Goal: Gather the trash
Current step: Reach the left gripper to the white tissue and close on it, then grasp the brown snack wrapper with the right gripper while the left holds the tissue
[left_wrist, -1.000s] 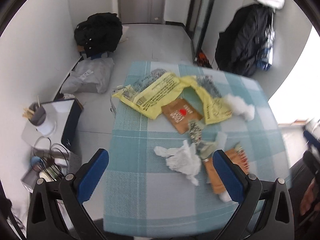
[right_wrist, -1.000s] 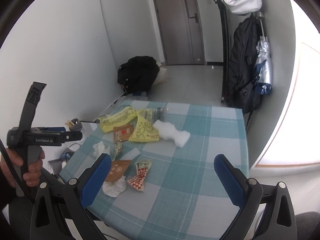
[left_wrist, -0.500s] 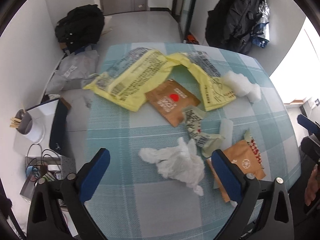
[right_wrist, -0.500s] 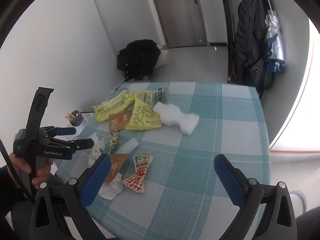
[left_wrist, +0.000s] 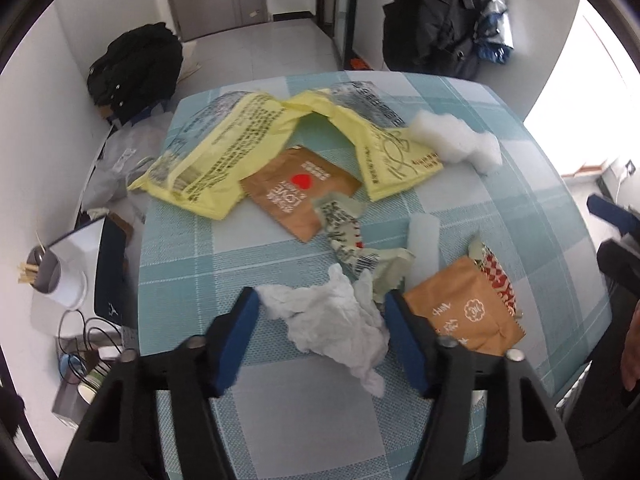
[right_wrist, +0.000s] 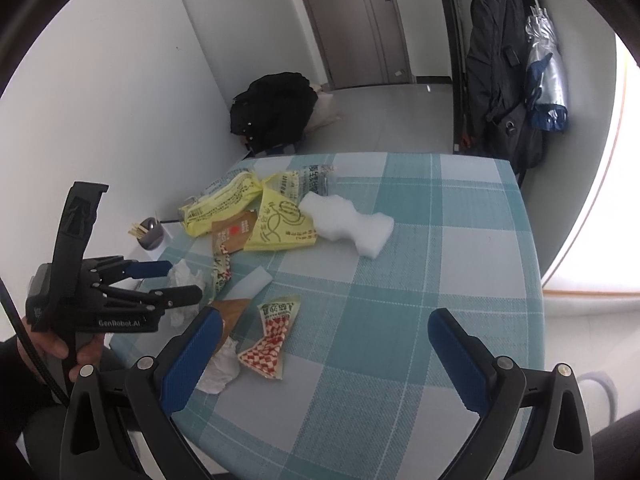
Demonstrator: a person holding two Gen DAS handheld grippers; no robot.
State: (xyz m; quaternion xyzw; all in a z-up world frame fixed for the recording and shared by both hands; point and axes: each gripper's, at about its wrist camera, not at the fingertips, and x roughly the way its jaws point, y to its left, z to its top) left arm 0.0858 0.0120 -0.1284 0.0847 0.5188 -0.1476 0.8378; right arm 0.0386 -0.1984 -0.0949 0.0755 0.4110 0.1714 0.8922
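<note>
Trash lies on a teal checked tablecloth point(left_wrist: 520, 200). A crumpled white tissue point(left_wrist: 332, 320) sits between the blue pads of my left gripper point(left_wrist: 320, 312), whose jaws are closing on it; the pads reach its edges without squeezing it. Around it lie an orange-brown packet point(left_wrist: 460, 312), a green printed wrapper point(left_wrist: 348, 232), a brown packet with a red heart point(left_wrist: 300, 196), a yellow plastic bag point(left_wrist: 224, 160) and a white foam piece point(left_wrist: 456, 140). My right gripper point(right_wrist: 324, 336) hovers wide open above a red checkered wrapper point(right_wrist: 272, 340); it holds nothing.
A second white tissue point(right_wrist: 220, 368) lies at the near table edge by a small white foam block point(right_wrist: 252, 284). On the floor are a black backpack point(left_wrist: 132, 64), a cup of sticks point(left_wrist: 44, 276) and cables. Dark coats point(left_wrist: 440, 12) hang at the back right.
My left gripper has come down closer to the white tissue and its jaws have narrowed around it. The right gripper sank a little and stays wide open.
</note>
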